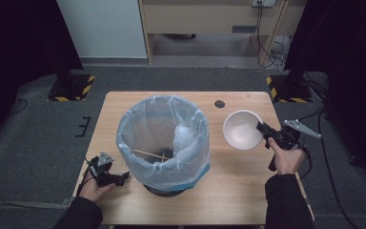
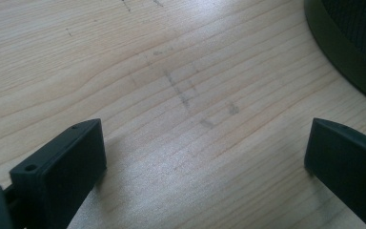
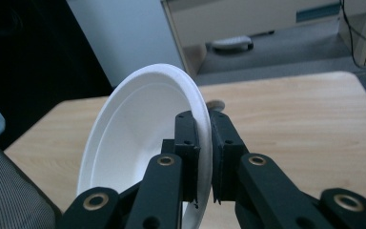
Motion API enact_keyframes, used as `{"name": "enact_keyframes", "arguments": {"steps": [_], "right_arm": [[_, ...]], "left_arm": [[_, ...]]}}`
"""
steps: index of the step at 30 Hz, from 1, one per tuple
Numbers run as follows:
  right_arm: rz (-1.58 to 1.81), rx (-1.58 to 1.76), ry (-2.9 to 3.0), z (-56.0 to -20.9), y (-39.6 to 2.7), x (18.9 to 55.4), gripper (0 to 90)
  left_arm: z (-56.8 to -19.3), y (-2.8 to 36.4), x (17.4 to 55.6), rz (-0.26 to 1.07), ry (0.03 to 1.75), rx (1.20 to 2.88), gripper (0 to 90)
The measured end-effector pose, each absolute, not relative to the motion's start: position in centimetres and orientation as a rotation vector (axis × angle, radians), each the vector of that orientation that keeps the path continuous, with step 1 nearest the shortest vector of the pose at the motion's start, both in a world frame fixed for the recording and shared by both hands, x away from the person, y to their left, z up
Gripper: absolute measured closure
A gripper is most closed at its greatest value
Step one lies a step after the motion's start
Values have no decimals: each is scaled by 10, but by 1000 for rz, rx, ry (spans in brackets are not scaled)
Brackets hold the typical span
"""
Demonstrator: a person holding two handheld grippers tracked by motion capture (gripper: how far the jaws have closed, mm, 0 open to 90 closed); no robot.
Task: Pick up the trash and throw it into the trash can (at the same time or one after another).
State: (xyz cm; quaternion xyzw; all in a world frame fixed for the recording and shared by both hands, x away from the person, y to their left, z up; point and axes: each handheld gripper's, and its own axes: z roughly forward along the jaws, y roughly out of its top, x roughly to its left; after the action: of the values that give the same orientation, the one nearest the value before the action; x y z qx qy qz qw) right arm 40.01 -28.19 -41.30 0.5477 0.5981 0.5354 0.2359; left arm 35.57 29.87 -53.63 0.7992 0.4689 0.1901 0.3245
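Note:
A white paper bowl (image 1: 241, 130) hangs tilted above the right side of the wooden table (image 1: 238, 191). My right gripper (image 1: 263, 130) is shut on its rim, one jaw inside and one outside. In the right gripper view the bowl (image 3: 138, 129) stands on edge, its hollow facing left, pinched by the right gripper (image 3: 205, 157). A bin (image 1: 164, 143) lined with a pale blue plastic bag stands mid-table, with a thin wooden stick (image 1: 151, 154) and crumpled white waste inside. My left gripper (image 1: 124, 176) rests open on the table beside the bin's base (image 2: 348, 47), nothing between the jaws of the left gripper (image 2: 205, 157).
A small dark round mark (image 1: 219, 103) lies on the far part of the tabletop. Stands with yellow-black striped feet (image 1: 71, 88) flank the table on the grey floor. Cables (image 1: 271, 52) trail at the back right.

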Motion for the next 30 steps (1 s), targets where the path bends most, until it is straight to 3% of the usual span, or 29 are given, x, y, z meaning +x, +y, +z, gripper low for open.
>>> {"name": "enact_keyframes", "arguments": {"steps": [30], "right_arm": [[1795,1199,1284,-334,-280,358,838]], "left_arm": [[-536,299,356,498,1230,2096,0]]}}
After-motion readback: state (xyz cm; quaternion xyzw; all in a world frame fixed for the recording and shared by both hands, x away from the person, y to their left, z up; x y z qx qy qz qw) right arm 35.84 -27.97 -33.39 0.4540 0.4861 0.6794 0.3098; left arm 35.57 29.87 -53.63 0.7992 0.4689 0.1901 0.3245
